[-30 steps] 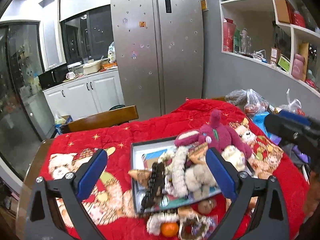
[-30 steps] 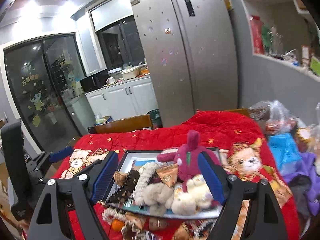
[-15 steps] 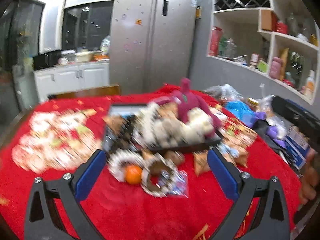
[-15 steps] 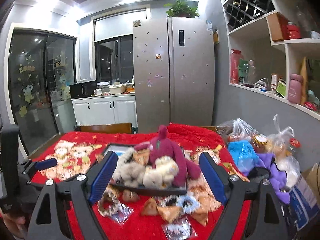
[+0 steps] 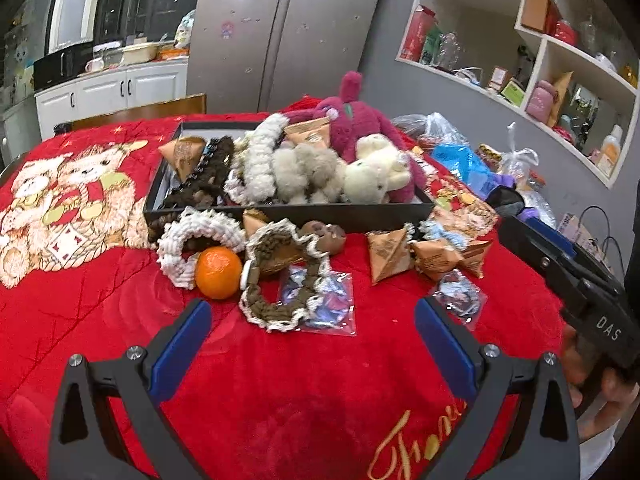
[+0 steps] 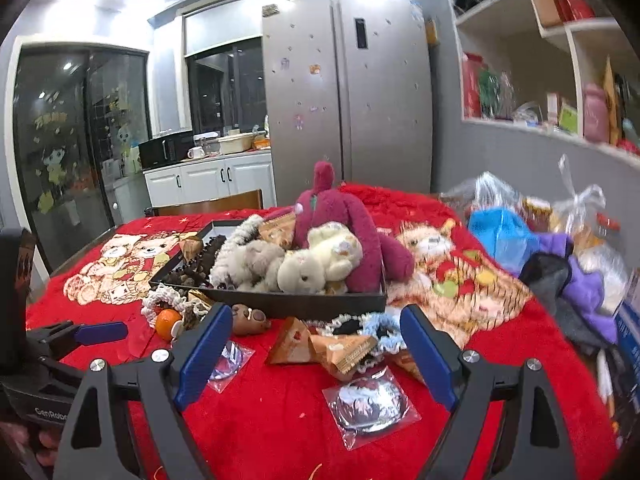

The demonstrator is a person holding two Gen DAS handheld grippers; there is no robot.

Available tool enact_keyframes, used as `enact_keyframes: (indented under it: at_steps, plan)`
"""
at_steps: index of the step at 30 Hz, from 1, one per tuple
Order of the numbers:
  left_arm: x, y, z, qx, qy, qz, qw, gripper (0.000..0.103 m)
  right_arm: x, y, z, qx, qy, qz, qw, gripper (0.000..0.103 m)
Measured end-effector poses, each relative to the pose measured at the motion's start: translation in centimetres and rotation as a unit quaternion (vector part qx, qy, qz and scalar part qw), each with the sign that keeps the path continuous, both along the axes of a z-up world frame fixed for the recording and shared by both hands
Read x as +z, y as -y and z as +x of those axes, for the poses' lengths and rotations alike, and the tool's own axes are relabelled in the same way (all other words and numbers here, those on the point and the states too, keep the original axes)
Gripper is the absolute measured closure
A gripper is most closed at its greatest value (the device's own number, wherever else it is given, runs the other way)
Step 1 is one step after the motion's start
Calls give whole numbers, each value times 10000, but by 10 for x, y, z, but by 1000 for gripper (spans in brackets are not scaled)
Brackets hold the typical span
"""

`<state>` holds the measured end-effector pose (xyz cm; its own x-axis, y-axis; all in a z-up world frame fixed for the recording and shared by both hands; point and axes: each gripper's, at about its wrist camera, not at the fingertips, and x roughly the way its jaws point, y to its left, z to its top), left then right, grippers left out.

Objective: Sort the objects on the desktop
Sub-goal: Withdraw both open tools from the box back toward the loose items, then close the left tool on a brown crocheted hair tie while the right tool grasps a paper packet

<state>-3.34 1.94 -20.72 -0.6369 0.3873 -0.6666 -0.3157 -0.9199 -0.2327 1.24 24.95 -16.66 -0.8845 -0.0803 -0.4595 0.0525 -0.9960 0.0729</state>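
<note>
A black tray (image 5: 288, 214) (image 6: 304, 304) on the red cloth holds a magenta plush (image 5: 360, 120) (image 6: 340, 216), cream and grey plushes and knitted bands. In front of it lie an orange (image 5: 218, 267) (image 6: 167, 322), knitted rings (image 5: 280, 280), brown triangular packets (image 5: 390, 254) (image 6: 294, 342) and clear bagged items (image 5: 320, 300) (image 6: 370, 400). My left gripper (image 5: 312, 332) is open and empty, low over the cloth before the ring. My right gripper (image 6: 316, 344) is open and empty near the packets.
Plastic bags, blue and purple cloth (image 6: 560, 256) crowd the table's right side. A wooden chair back (image 5: 140, 112) stands behind the table. Fridge (image 6: 348, 100) and wall shelves (image 5: 520, 40) lie beyond. The right gripper's body (image 5: 568, 272) shows at the left view's right edge.
Both grippers have pulled back and dropped low toward the table's near edge, so the tray now sits farther ahead. Both stayed open and empty.
</note>
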Motion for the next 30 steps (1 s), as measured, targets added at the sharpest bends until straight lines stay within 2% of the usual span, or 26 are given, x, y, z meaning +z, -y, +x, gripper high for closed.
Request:
enact_keyframes:
  at_steps: [4,12,18,23,27,30]
  plan:
    - [-7,3,-6,51,98,-15,9999,1,-10,-10,-5,-127,249,-75,9996,15]
    - [-12,-3,-6,-120,41,-159,9998,1,-17,-31,-8,-408,406,-231,9981,15]
    - [-15,-13,-5,-398,8,-179,9990,1,-23,-51,-9,-667,512,-79,9964,15]
    - [-16,-19,-11,-579,-83,-164,9982,1,-37,-65,-16,-889,683,257,9934,15]
    - [-21,-21,-23,-665,-17,-108,9977,1,-50,-75,-26,-879,981,162,9911,15]
    - [-30,-28,-34,-586,97,-347,9976,1,-56,-83,-31,-816,1099,-28,9906,15]
